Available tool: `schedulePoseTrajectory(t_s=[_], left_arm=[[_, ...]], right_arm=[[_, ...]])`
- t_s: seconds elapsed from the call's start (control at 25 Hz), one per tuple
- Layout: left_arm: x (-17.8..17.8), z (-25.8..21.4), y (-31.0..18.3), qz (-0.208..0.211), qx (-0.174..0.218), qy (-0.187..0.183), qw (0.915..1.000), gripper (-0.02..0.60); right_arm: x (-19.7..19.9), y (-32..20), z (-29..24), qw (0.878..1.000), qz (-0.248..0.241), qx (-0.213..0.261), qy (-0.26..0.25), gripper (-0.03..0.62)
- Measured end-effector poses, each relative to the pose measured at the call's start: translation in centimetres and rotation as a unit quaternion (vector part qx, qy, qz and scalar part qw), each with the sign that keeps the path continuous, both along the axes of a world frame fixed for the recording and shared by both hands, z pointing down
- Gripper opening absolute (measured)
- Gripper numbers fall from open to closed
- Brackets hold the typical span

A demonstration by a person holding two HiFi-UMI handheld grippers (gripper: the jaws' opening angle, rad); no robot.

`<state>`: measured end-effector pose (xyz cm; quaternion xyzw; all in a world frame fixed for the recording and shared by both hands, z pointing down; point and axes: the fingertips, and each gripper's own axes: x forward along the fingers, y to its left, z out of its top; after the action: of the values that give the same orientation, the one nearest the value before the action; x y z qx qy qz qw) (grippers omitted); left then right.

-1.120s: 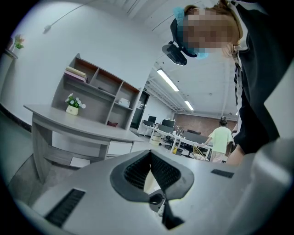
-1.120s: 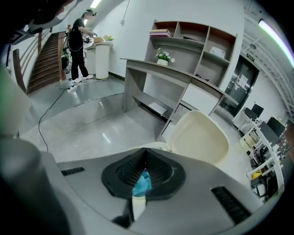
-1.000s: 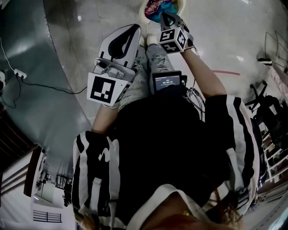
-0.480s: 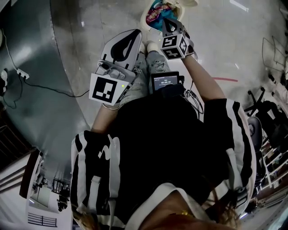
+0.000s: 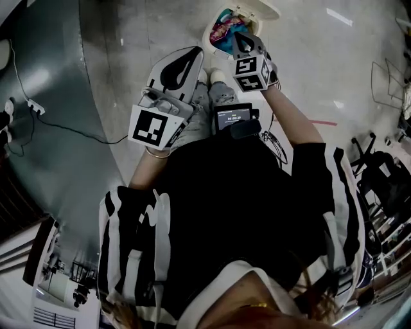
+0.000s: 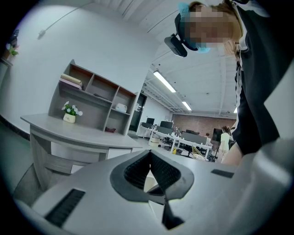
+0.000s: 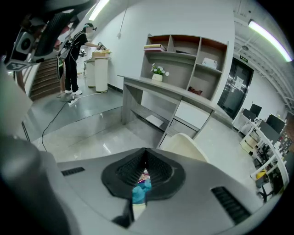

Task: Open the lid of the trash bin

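A small screen (image 5: 234, 117) at the person's waist shows a row of digits, too small to read. No other lettering, label or sign is legible.

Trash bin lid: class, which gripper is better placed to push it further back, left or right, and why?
Right, probably. The right gripper hangs over the open trash bin, the raised lid just beyond its jaws; the left gripper is held back.

I am seeing the glossy grey floor (image 5: 334, 71) carrying the trash bin (image 5: 207, 31), its lid (image 5: 260, 8) standing open. A black cable (image 5: 70, 127) is lying across the floor on my left.
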<state>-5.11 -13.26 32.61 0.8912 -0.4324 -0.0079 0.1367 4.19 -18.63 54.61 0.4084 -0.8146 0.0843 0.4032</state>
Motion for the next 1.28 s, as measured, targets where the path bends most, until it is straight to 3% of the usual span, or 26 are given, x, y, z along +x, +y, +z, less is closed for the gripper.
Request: schedulePoseTrajectory(t_s=[0.84,1.28], left_arm=[[-0.6,-3.2,-0.6,-0.007,0.031,-0.015,0.9994,0.005],[-1.2,-5.0,-0.4,-0.008,0.048,-0.022,0.9986,0.005]], right_arm=[[0.3,-0.5,-8.4,0.997,-0.02,0.055,-0.058,0.005],[-1.2,-0.4,-15.7,0.988,-0.009,0.088,-0.127,0.003]])
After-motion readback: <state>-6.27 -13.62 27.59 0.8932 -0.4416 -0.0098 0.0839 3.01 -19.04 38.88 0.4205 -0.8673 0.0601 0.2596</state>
